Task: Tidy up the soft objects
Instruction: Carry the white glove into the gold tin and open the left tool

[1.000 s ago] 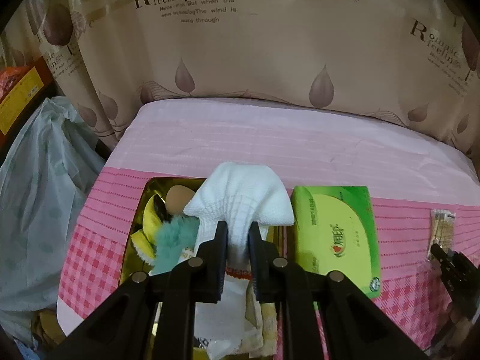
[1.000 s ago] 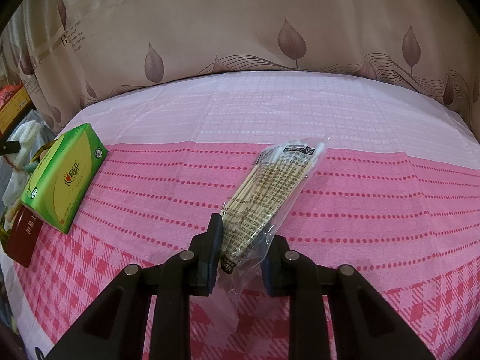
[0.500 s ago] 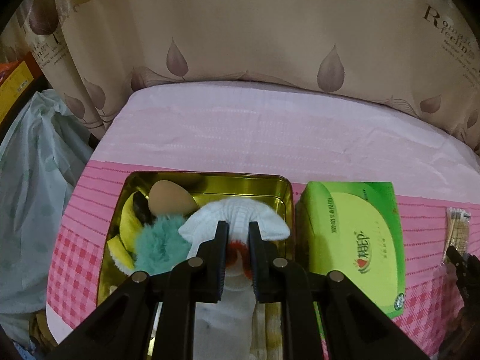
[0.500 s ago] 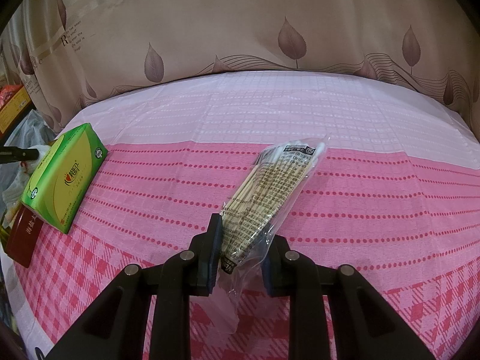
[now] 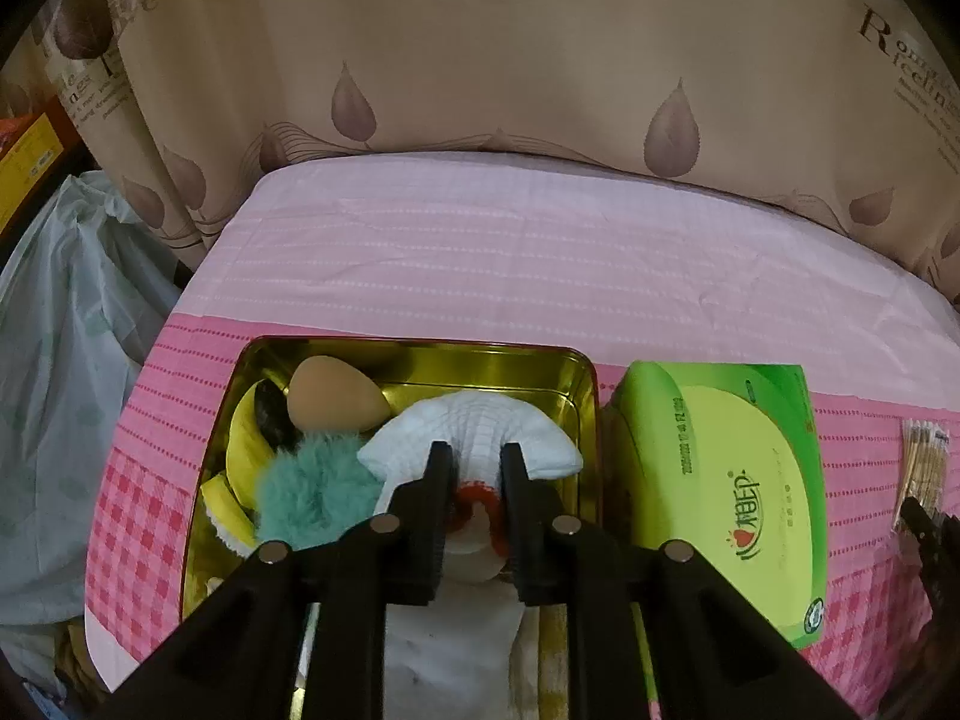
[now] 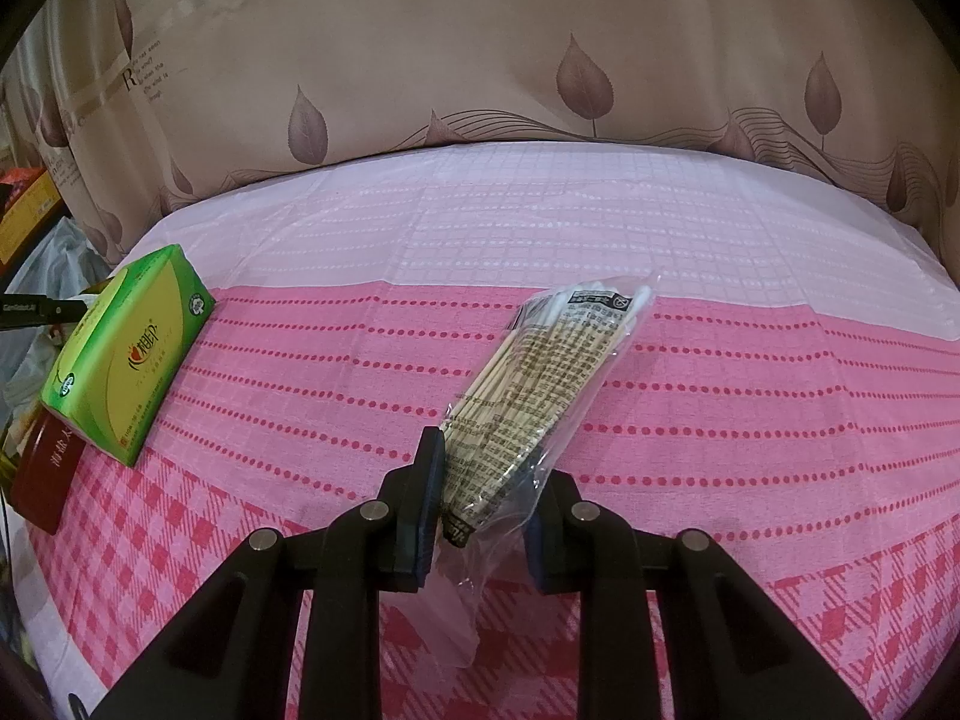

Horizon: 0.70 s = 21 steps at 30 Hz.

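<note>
The white sock (image 5: 480, 420) with a red cuff lies in the gold tin (image 5: 480, 360), on top of other cloths. My left gripper (image 5: 477, 456) straddles it and its jaws are opening; the sock is still between them but looks released. Also in the tin are a teal fluffy item (image 5: 312, 492), a tan egg-shaped sponge (image 5: 333, 396) and a yellow soft piece (image 5: 246, 444). My right gripper (image 6: 489, 468) is shut on the near end of a clear bag of cotton swabs (image 6: 540, 384), which rests on the pink tablecloth (image 6: 750, 396).
A green tissue pack (image 5: 720, 480) lies right beside the tin, also seen as the green tissue pack (image 6: 132, 360) in the right wrist view. A dark red lid (image 6: 45, 474) sits near it. A beige curtain (image 5: 510, 60) hangs behind; a pale plastic bag (image 5: 66, 330) lies off the table's left edge.
My left gripper came down with the white sock from above the tin into it, and its fingers have now spread a little. The right gripper and swab bag have not moved.
</note>
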Motion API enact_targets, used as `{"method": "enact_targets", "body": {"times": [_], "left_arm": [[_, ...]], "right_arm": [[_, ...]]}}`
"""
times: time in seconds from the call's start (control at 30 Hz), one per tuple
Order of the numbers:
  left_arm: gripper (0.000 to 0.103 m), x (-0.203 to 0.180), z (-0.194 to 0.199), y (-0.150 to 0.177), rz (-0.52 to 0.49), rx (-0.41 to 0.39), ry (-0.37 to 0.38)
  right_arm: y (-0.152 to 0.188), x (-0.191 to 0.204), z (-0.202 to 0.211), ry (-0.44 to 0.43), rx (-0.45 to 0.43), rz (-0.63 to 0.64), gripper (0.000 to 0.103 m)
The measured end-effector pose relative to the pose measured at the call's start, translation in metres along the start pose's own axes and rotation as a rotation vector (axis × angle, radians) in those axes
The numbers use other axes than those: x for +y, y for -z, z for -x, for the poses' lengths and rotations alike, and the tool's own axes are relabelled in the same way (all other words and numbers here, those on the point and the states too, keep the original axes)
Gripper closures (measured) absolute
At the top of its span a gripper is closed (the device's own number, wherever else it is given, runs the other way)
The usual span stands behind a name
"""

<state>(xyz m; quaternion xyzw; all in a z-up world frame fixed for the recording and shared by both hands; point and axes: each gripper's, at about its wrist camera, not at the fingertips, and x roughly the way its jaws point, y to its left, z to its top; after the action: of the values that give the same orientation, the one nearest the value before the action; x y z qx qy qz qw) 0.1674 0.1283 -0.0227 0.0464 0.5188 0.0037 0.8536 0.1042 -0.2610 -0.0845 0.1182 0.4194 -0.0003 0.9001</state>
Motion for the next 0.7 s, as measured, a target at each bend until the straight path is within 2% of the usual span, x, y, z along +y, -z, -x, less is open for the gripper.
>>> {"method": "enact_targets", "body": {"times": [0.07, 0.17, 0.33, 0.47, 0.53, 0.6, 0.7], "left_arm": [[0.079, -0.003, 0.004, 0.001, -0.003, 0.0, -0.003], [0.068, -0.001, 0.012, 0.002, -0.004, -0.012, -0.009], [0.067, 0.004, 0.037, 0.008, -0.009, -0.063, -0.031], [0.067, 0.014, 0.063, 0.025, -0.012, -0.134, -0.076], [0.06, 0.017, 0.073, 0.036, -0.015, -0.158, -0.098], [0.055, 0.022, 0.084, 0.05, -0.011, -0.199, -0.141], [0.055, 0.029, 0.095, 0.071, -0.015, -0.244, -0.216]], "right_arm": [[0.0, 0.0, 0.0, 0.0, 0.0, 0.0, 0.081], [0.0, 0.0, 0.0, 0.001, 0.0, 0.001, 0.081], [0.0, -0.001, 0.0, 0.001, 0.0, 0.002, 0.081], [0.0, 0.0, 0.0, 0.0, -0.002, 0.002, 0.081], [0.0, 0.0, 0.0, -0.001, -0.005, 0.006, 0.082], [0.0, 0.001, 0.0, 0.002, -0.01, 0.012, 0.083], [0.001, 0.003, 0.003, 0.007, -0.021, 0.033, 0.086]]}}
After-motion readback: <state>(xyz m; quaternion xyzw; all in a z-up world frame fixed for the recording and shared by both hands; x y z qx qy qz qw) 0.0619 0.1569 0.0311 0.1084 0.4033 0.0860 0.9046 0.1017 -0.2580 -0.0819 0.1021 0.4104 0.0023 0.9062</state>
